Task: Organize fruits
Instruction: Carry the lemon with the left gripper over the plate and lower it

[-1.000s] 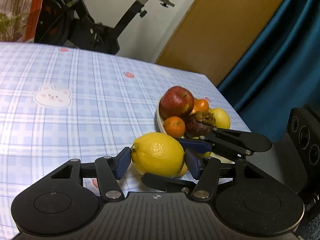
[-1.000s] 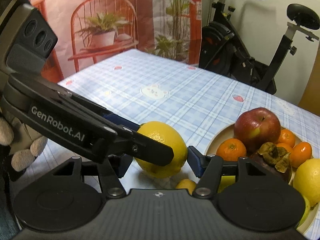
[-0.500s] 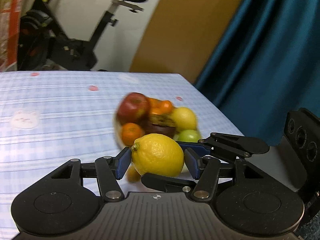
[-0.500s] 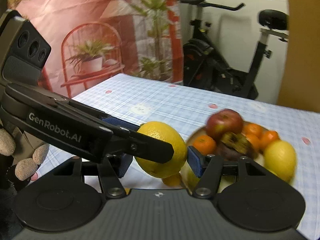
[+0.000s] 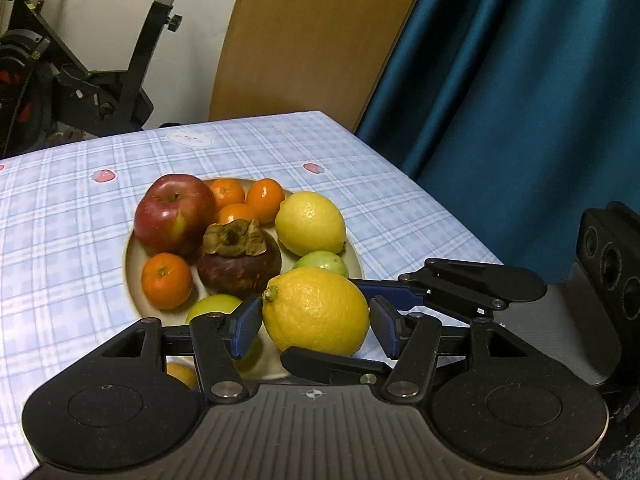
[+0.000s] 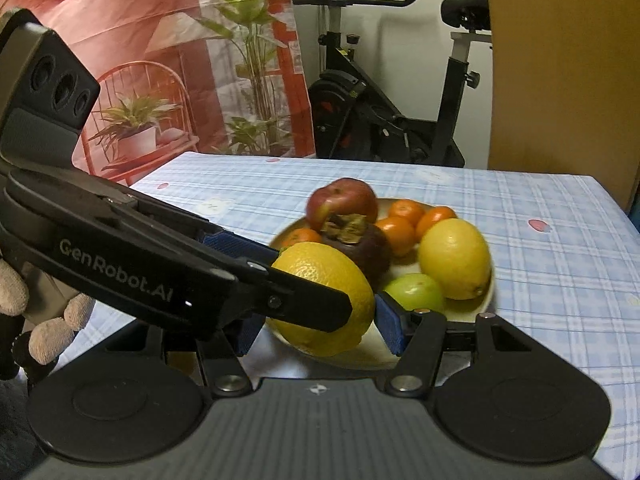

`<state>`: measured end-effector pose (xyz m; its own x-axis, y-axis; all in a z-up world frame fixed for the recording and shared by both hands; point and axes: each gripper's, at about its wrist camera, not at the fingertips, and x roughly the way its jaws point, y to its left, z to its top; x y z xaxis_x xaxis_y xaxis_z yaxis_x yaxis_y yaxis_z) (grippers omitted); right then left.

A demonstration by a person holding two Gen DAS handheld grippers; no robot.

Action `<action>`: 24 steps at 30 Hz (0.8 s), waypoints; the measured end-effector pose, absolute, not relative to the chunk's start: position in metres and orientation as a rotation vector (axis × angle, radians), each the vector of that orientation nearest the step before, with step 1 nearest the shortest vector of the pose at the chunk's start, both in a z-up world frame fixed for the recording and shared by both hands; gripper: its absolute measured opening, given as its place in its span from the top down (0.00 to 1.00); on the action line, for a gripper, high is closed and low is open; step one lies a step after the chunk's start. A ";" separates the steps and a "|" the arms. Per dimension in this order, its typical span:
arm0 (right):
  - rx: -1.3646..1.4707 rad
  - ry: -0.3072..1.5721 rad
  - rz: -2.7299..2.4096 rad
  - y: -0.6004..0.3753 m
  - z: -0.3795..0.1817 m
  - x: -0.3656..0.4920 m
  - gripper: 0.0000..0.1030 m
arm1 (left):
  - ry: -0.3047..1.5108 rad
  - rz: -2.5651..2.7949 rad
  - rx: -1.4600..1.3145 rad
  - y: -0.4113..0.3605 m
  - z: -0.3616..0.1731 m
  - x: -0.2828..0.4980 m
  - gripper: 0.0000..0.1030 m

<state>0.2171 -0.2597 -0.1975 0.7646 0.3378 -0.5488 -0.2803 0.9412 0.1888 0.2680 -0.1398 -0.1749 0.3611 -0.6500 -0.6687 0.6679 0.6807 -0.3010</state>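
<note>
Just above the plate's (image 5: 356,258) near rim, both grippers, left (image 5: 314,326) and right (image 6: 318,330), clamp one lemon (image 5: 316,310) crosswise, its long axis spanning the left pads, open plate space scarce beneath.

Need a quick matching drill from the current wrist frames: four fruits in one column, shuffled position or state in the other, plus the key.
Things:
1. big yellow lemon
2. red apple
3. dark purple mangosteen with dried calyx
4. second yellow lemon

Places/states:
A. centre of beige plate
B. plate's left rear in the left wrist view
C. plate's right side in the left wrist view
D. between the blue gripper pads, above the plate's near edge

Pairs: 1-D, 2-B, 3-A, 4-C
</note>
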 end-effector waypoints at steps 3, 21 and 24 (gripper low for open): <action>0.103 0.614 0.335 -0.261 -0.201 0.221 0.40 | 0.856 -0.836 0.034 -0.145 -0.179 0.271 0.40; -0.021 0.621 0.311 -0.247 -0.202 0.228 0.45 | 0.818 -0.777 0.057 -0.147 -0.178 0.275 0.40; -0.029 0.626 0.307 -0.246 -0.202 0.229 0.45 | 0.811 -0.765 0.051 -0.143 -0.176 0.275 0.40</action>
<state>0.2288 -0.2456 -0.2015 0.7664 0.2742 -0.5809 -0.2919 0.9542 0.0653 0.2753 -0.1435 -0.1764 0.4399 -0.5975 -0.6704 0.6346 0.7351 -0.2387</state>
